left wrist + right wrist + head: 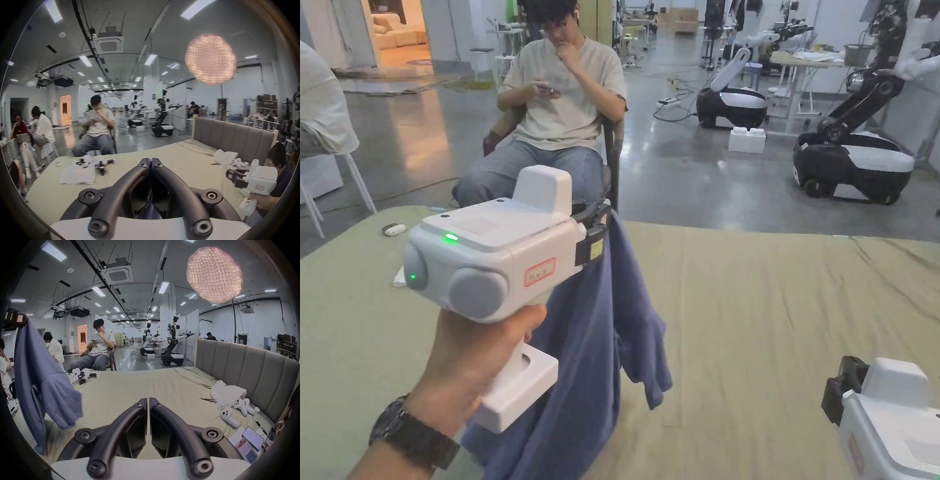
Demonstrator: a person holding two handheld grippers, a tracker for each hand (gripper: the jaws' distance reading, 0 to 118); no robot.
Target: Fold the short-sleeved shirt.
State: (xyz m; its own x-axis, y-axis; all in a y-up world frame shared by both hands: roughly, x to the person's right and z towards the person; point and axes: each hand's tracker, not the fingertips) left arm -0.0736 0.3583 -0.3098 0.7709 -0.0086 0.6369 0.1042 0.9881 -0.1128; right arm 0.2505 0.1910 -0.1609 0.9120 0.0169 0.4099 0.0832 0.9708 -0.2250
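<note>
One blue short-sleeved shirt (594,350) hangs from the left tool (599,232), which is raised above the bed (775,312); the left gripper view shows its jaws pressed together on a sliver of blue cloth at the tips. The shirt's lower part trails down toward the near edge of the bed, with one sleeve dangling to its right. The right tool (842,384) is held low at the near right, well apart from the shirt, jaws pressed together with nothing between them. Each tool's white body bears a small red-bordered label, too small to read. Three white controllers (237,409) lie near the grey headboard (243,360), beside two phones (250,443). The middle of the olive sheet is open. One seated person (562,106) faces the far edge of the bed.
</note>
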